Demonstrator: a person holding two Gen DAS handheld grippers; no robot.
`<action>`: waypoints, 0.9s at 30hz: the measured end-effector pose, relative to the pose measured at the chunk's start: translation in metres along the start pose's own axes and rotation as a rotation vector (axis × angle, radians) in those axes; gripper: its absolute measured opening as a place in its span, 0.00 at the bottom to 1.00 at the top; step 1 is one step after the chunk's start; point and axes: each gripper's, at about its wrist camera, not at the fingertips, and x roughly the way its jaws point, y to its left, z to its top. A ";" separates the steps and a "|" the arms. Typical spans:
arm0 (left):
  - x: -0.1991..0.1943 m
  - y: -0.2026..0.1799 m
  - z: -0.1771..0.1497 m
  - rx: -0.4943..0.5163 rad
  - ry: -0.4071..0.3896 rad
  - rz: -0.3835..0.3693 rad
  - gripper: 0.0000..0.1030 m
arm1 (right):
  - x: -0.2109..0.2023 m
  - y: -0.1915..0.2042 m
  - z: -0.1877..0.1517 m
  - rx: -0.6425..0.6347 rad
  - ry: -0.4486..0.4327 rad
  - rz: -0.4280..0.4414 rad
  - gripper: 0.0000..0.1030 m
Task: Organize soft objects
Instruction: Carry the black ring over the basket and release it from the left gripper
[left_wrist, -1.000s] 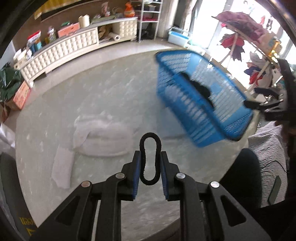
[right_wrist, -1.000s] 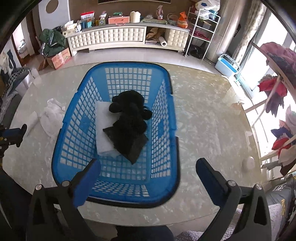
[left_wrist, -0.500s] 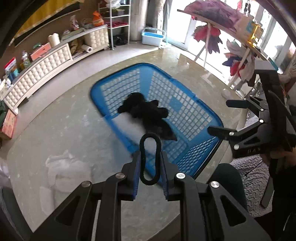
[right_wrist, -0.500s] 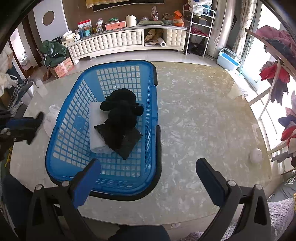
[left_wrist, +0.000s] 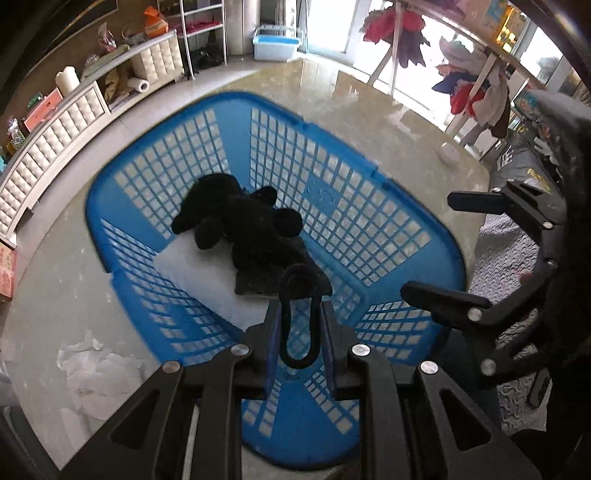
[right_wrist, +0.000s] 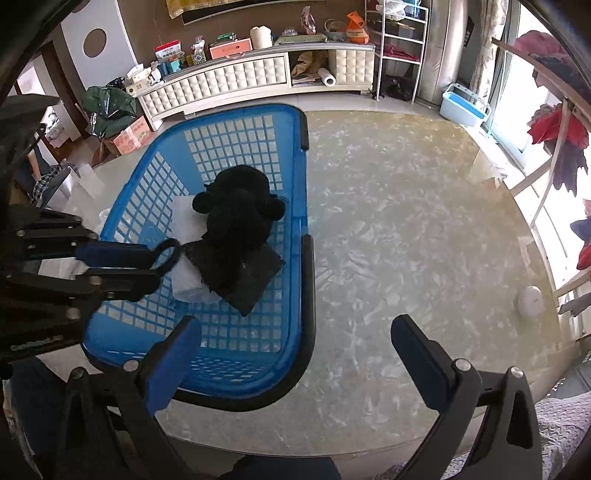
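My left gripper (left_wrist: 300, 310) is shut on a black elastic loop (left_wrist: 283, 325), which stands up between its pads. It hangs over the near end of the blue basket (left_wrist: 369, 206), above the basket's mesh floor. In the basket a black plush toy (left_wrist: 240, 221) lies on a dark cloth (left_wrist: 255, 284) and a white folded cloth (left_wrist: 199, 273). In the right wrist view the left gripper (right_wrist: 155, 266) reaches in from the left with the loop (right_wrist: 173, 245). My right gripper (right_wrist: 297, 328) is open and empty, near the basket's (right_wrist: 236, 147) front right corner.
A crumpled white cloth (left_wrist: 96, 373) lies on the marble table (right_wrist: 406, 221) left of the basket. A small white round object (right_wrist: 530, 301) sits near the table's right edge. A quilted grey fabric (left_wrist: 506, 251) lies beyond the near edge. A sideboard (right_wrist: 221, 81) stands behind.
My left gripper has swung with the loop from above the white cloth on the table to over the basket. The right gripper has drifted slightly right of the basket, still open.
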 end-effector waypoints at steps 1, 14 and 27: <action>0.006 0.000 0.001 0.000 0.012 0.000 0.17 | 0.002 -0.001 0.000 0.001 0.004 0.003 1.00; 0.033 -0.003 0.007 -0.005 0.064 0.017 0.29 | 0.009 -0.014 0.000 0.038 0.011 0.018 1.00; 0.019 -0.015 0.006 0.031 0.042 0.059 0.80 | -0.009 -0.015 -0.005 0.054 -0.006 0.022 1.00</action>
